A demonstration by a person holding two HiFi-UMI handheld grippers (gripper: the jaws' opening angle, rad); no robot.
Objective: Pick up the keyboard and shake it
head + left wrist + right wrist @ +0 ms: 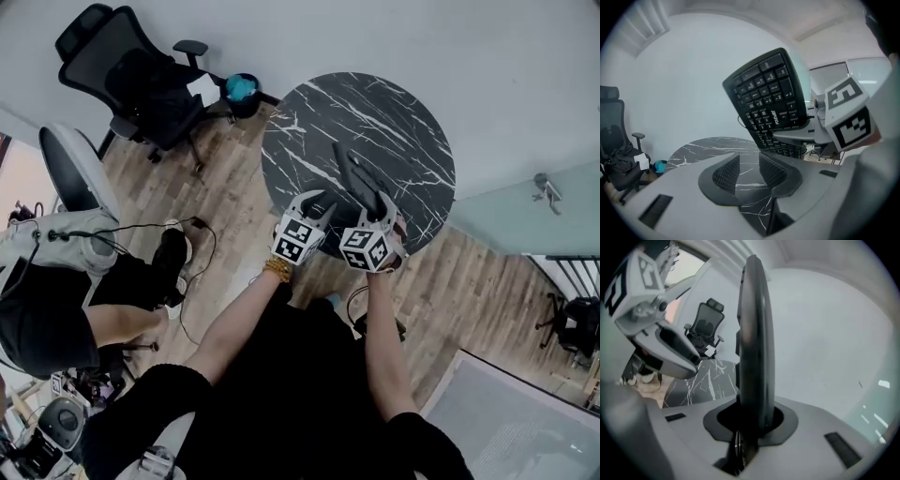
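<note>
The fingers of the right gripper (750,420) are narrowed onto one end of the keyboard (754,333), which stands between them edge-on. Pinching across its thin depth seems the surest hold on so flat a thing before a shake. The fingers (726,173) of the left gripper (749,171) stand moderately apart with nothing between them, only the bench showing through the gap. That gripper hangs just beside the right one, probably ready to steady the board. The keyboard (771,101) is lifted clear of the round marble bench (403,122), tilted, with its key face turned toward the left gripper. A lift on one end leaves it free to swing, so the shake looks ready to start.
</note>
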